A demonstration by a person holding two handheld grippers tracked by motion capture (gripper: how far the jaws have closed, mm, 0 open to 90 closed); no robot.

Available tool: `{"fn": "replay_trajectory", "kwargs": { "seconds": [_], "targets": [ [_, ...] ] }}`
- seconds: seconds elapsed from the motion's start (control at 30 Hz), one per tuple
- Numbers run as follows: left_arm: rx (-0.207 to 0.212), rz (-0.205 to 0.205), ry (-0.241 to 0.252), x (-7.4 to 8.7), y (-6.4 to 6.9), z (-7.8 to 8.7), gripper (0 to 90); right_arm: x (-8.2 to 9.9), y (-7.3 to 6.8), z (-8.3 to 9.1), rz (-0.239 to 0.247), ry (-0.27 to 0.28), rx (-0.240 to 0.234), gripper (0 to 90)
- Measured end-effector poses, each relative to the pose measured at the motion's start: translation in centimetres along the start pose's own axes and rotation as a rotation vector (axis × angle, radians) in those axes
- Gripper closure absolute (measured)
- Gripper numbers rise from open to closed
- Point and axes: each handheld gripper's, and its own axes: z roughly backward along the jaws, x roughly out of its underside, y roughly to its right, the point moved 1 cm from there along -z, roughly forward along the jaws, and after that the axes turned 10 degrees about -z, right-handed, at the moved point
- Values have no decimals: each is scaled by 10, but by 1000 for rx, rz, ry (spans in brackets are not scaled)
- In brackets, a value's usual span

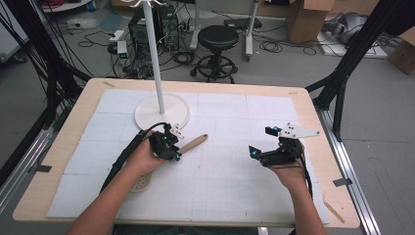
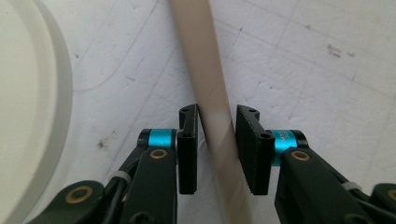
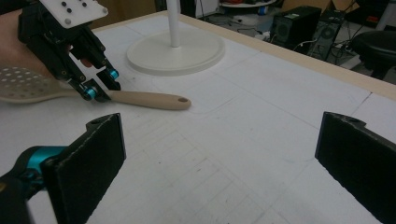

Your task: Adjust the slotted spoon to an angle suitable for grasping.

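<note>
- Because the spoon (image 1: 188,145) is long and thin with a wide, flat end full of holes (image 3: 25,84), it will likely feel light and stiff, and it should not bend or break.
- The spoon lies flat on the white mat (image 1: 235,161), with its handle running straight up between the two jaws of the left claw (image 2: 216,135).
- The jaws of the left claw sit close on both sides of the handle; they look to be touching it, but I cannot tell if they squeeze it tight.
- The handle is smooth and round, so it could slip or roll; a firm hold in the middle of the pads is best.
- The wide end is behind the left claw, near the hand, and could tip down.
- The right claw (image 3: 219,158) is wide apart and holds nothing; the spoon is far ahead of it.
- The white stand (image 1: 161,110) is just beside the left claw.
</note>
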Motion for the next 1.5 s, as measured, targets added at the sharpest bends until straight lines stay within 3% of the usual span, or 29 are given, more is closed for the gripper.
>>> {"fn": "replay_trajectory", "kwargs": {
  "seconds": [0.03,0.13,0.33,0.43,0.53,0.57,0.67,0.83,1.13,1.3,1.33,1.5],
  "targets": [
    [0,-19,-7,2,-1,1,747,0,0,0,-5,-1,0,5],
    [3,-24,-6,3,-2,2,749,0,0,0,-1,-1,-2,5],
    [24,-6,4,4,-4,2,739,0,0,0,-3,-4,-4,5],
    [55,2,23,5,-5,4,653,0,0,0,-1,-1,-3,5],
    [43,12,34,5,-5,7,580,0,1,0,-8,-1,-5,5],
    [50,34,63,5,-6,10,570,0,1,0,-7,-1,-4,5],
    [44,59,89,4,-8,13,522,0,1,0,-4,-1,-3,5],
    [32,67,88,2,-10,12,471,0,1,0,-4,-2,-2,5],
    [16,81,39,-1,-13,2,443,1,1,-2,-5,-8,-5,5],
    [36,58,-7,-6,-11,-3,534,1,1,-1,-9,-12,-9,5],
    [44,36,-43,-10,-9,-8,552,1,1,-1,-3,-8,-8,5],
    [50,31,-61,-14,-7,-10,610,1,1,0,-2,-2,-4,5]
  ]
}}
